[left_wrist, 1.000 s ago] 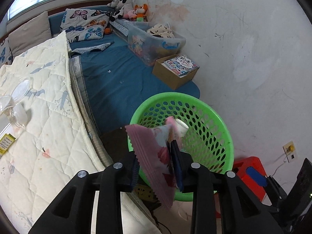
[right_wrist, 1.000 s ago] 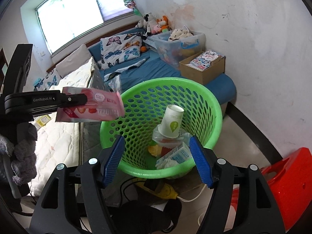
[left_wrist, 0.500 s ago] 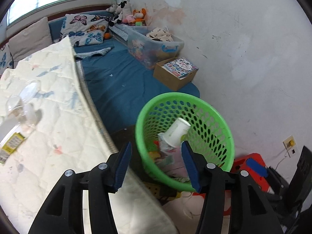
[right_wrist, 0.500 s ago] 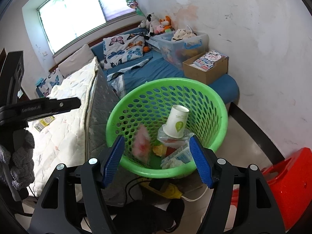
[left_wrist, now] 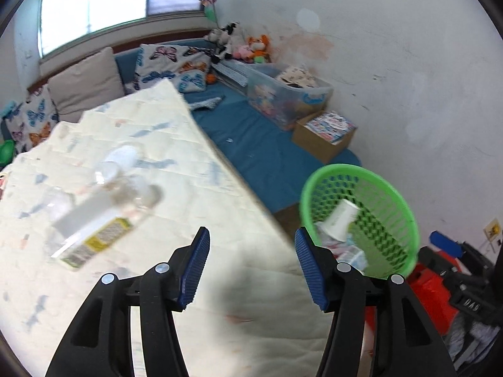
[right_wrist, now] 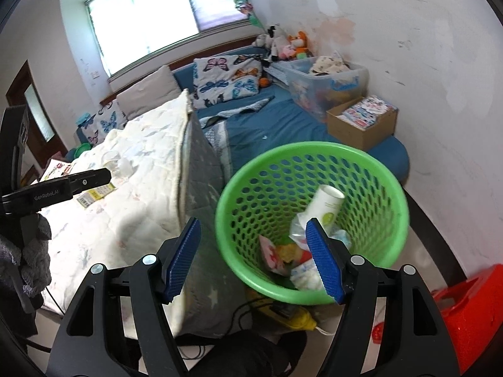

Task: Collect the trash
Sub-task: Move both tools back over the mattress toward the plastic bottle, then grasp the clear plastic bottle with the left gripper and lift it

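1. The left claw [left_wrist: 250, 264] has let go of the pink wrapper [right_wrist: 273, 256]; its jaws are opening, empty, and aim at the bed, where a clear bottle [left_wrist: 103, 220] lies ahead-left.
2. The right claw [right_wrist: 253, 259] stands apart, empty.
3. The green basket [right_wrist: 389, 194], just ahead of it, holds the wrapper, a paper cup [right_wrist: 325, 204] and other litter.

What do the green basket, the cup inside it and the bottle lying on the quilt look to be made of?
Green basket: moulded plastic, slightly glossy, its wall pierced with regular holes. Cup: probably paper, matte white with a printed green mark and a rolled rim. Bottle: seemingly clear plastic, see-through with a yellow and white label; the blur leaves glass possible. Quilt: stitched cream fabric, soft and matte.
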`<state>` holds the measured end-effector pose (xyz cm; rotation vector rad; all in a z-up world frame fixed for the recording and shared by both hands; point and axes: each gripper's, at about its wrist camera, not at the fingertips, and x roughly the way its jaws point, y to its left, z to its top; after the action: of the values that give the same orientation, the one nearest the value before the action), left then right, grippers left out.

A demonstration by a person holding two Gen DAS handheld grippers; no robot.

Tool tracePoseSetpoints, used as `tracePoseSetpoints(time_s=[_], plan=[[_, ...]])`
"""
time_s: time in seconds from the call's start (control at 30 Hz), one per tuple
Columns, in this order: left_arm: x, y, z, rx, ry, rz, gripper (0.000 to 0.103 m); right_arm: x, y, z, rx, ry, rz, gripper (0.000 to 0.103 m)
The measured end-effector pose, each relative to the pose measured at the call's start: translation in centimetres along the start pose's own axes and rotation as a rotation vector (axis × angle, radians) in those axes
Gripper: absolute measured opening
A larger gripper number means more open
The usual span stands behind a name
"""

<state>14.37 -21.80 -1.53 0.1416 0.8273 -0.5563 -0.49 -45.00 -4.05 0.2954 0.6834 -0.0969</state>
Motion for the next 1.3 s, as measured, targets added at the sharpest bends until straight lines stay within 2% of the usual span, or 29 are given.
tracePoseSetpoints(time_s=[0.2,0.27,0.33,0.53,0.63,1.07,1.3], plan=[[-0.8,4.6,0.4,-0.011,-0.014,0.074,0.055,0.9,2.3,0.8,-0.019,0.008,0.046,0.07],[-0.8,6.3,0.7,-0.004,-0.01,0.089,0.063,1.2,3.0,1.1,-0.031,0.012,0.057,0.07],[-0.7,7.6,0.8,0.008,-0.012,0.106,0.066,1.5,3.8,1.4,-0.046,0.014,0.065,0.07],[1.0,11.1,1.4,0.074,0.027,0.158,0.069,2.3,5.6,1.9,-0.074,0.026,0.085,0.07],[2.3,12.7,1.5,0.087,0.065,0.143,0.071,3.0,6.5,2.1,-0.089,0.037,0.091,0.07],[5.5,15.0,1.1,0.204,0.126,0.178,0.08,5.1,9.2,2.6,-0.132,0.071,0.107,0.07],[6.0,15.6,1.3,0.239,0.15,0.144,0.083,6.1,10.6,2.7,-0.157,0.087,0.121,0.07]])
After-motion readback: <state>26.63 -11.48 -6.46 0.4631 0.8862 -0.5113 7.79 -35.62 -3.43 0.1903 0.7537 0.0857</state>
